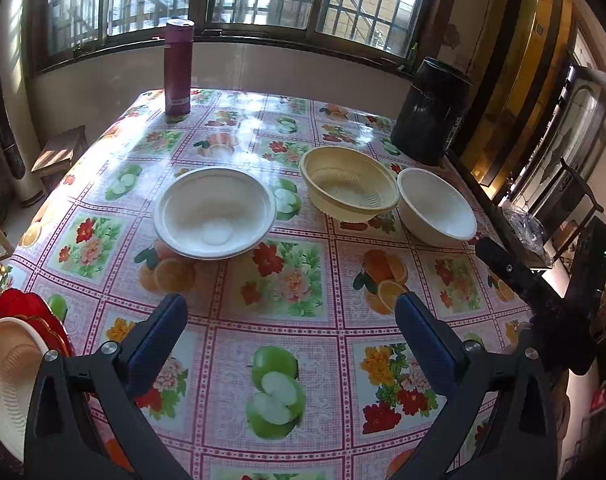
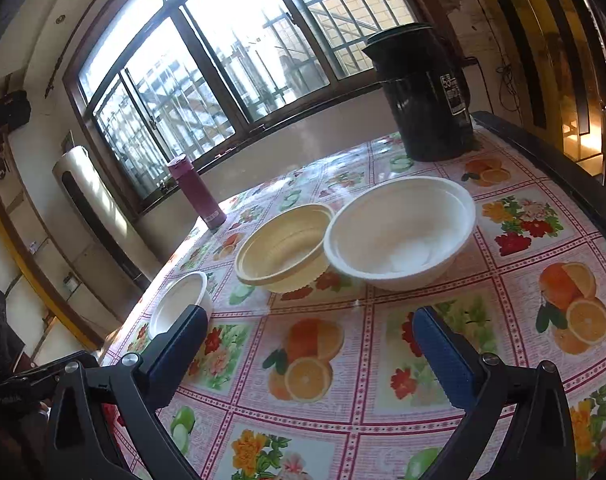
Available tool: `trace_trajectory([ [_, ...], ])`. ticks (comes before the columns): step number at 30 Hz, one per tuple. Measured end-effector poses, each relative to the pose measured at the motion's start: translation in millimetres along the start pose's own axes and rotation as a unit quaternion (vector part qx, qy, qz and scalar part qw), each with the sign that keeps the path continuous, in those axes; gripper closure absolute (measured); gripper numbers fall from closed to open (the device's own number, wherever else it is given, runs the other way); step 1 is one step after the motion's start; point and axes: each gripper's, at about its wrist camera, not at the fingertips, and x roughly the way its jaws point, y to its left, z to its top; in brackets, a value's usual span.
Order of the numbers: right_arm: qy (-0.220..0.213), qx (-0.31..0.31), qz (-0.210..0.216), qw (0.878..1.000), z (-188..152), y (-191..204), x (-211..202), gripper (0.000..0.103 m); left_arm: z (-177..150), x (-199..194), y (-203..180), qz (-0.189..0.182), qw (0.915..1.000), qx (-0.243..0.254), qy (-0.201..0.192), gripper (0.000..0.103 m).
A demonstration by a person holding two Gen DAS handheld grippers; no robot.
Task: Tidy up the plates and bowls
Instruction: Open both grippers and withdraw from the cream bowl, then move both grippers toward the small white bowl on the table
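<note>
In the left wrist view a white bowl (image 1: 215, 216) sits mid-table, a cream ribbed bowl (image 1: 349, 188) to its right, and a second white bowl (image 1: 437, 208) beside that. A cream ribbed bowl (image 1: 7, 380) rests on a red plate (image 1: 27, 312) at the near left edge. My left gripper (image 1: 291, 320) is open and empty, held above the table short of the bowls. In the right wrist view my right gripper (image 2: 309, 336) is open and empty, in front of the white bowl (image 2: 401, 232) and cream bowl (image 2: 283, 248); the other white bowl (image 2: 179, 300) lies left.
A maroon flask (image 1: 178, 68) stands at the table's far left corner and a black kettle (image 1: 431, 112) at the far right. The floral tablecloth (image 1: 287, 280) covers the table. A wooden stool (image 1: 59, 152) stands left of the table. The right gripper's body (image 1: 543, 288) shows at right.
</note>
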Motion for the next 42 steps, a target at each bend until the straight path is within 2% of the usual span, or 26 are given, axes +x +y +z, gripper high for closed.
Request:
trace_trajectory([
  [5, 0.006, 0.029, -0.014, 0.999, 13, -35, -2, 0.000, 10, 42, -43, -0.018, 0.9989, 0.009, 0.043, 0.000],
  [9, 0.006, 0.022, -0.024, 0.999, 20, -48, -4, 0.000, 14, 69, -76, -0.032, 0.9969, 0.020, 0.069, 0.000],
  [15, -0.004, 0.015, -0.050, 0.999, 33, -73, -6, 0.000, 25, 90, -107, -0.036, 0.9957, 0.034, 0.078, 0.000],
  [18, -0.011, 0.034, -0.055, 0.998, 39, -90, -7, 0.000, 28, 91, -113, -0.040, 0.9967, 0.022, 0.067, 0.000],
  [22, -0.027, 0.071, -0.047, 0.996, 44, -109, -14, 0.000, 23, 102, -116, -0.046, 0.9954, 0.029, 0.079, 0.000],
  [26, -0.035, 0.098, -0.013, 0.994, 45, -111, -20, 0.000, 19, 101, -95, -0.032, 0.9970, 0.009, 0.070, 0.000],
  [29, -0.031, 0.083, -0.014, 0.996, 44, -101, -17, 0.000, 20, 94, -71, -0.012, 0.9984, -0.005, 0.054, 0.000],
  [33, -0.025, 0.060, -0.002, 0.998, 41, -87, -13, 0.000, 26, 74, -33, 0.039, 0.9991, -0.013, 0.013, 0.000],
  [36, -0.014, 0.054, 0.006, 0.998, 39, -77, -5, 0.000, 30, 55, 3, 0.052, 0.9978, -0.041, 0.002, 0.000],
  [38, -0.008, 0.045, 0.019, 0.999, 38, -63, 0, 0.000, 31, 43, 24, 0.067, 0.9963, -0.054, -0.004, 0.000],
  [42, -0.007, 0.015, 0.073, 0.997, 36, -18, 14, 0.000, 31, 24, 58, 0.083, 0.9931, -0.082, -0.014, 0.000],
])
